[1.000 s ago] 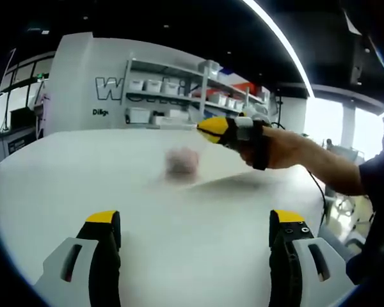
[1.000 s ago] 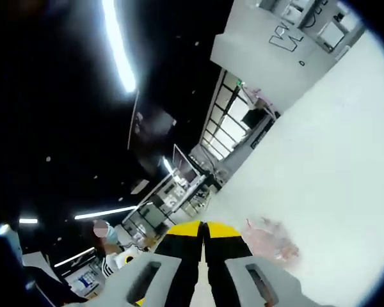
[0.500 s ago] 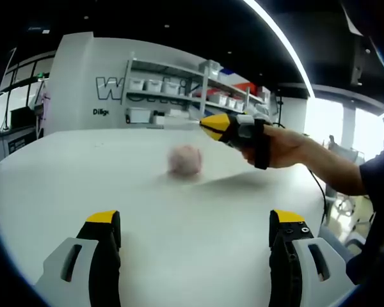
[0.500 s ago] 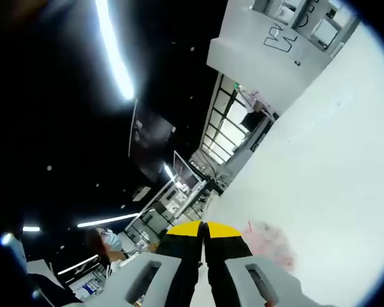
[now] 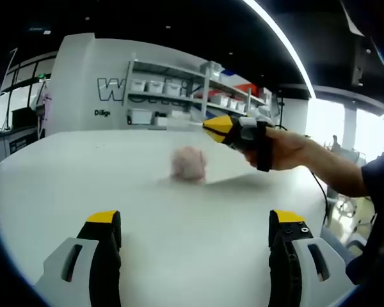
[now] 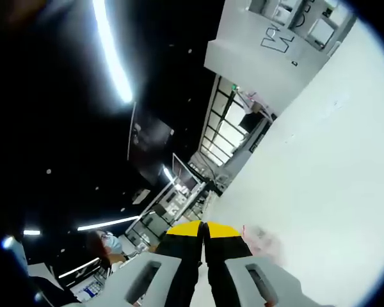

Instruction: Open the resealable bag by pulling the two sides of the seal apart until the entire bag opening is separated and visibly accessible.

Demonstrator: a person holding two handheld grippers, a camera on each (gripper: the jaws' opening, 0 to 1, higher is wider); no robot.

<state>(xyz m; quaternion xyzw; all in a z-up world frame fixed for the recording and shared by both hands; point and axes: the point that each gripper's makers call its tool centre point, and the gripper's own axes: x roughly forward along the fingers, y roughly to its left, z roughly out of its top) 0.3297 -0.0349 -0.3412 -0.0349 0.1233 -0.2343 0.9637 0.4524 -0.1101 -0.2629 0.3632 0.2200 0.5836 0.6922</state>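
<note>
Resting place: the bag [image 5: 189, 164] sits on the white table [image 5: 179, 243], well ahead of the left gripper [image 5: 195, 225] and just beside the right gripper's tip.
Bag: a small, pale pink, crumpled, soft-looking lump, blurred; its seal cannot be made out.
Bag axis: rounded bundle, slightly taller than wide in the left gripper view; which way its opening points I cannot tell.
Bag, right gripper view: a faint pink blur [image 6: 264, 241] just beside the yellow tips.
Table: smooth, matte white, broad, with a curved far edge.
Left gripper: grey plastic jaws with yellow-capped black tips, standing wide apart and empty, low over the table.
Right gripper [image 5: 212, 126]: yellow pointed tip on a black body, held level, pointing left toward the bag.
Right gripper [image 6: 203, 228] jaws: pressed together, nothing visibly between them.
Hand [image 5: 283, 148]: wrapped around the right gripper under a black strap, forearm stretched out from the right.
Background: shelving [image 5: 179, 96] with white bins.
</note>
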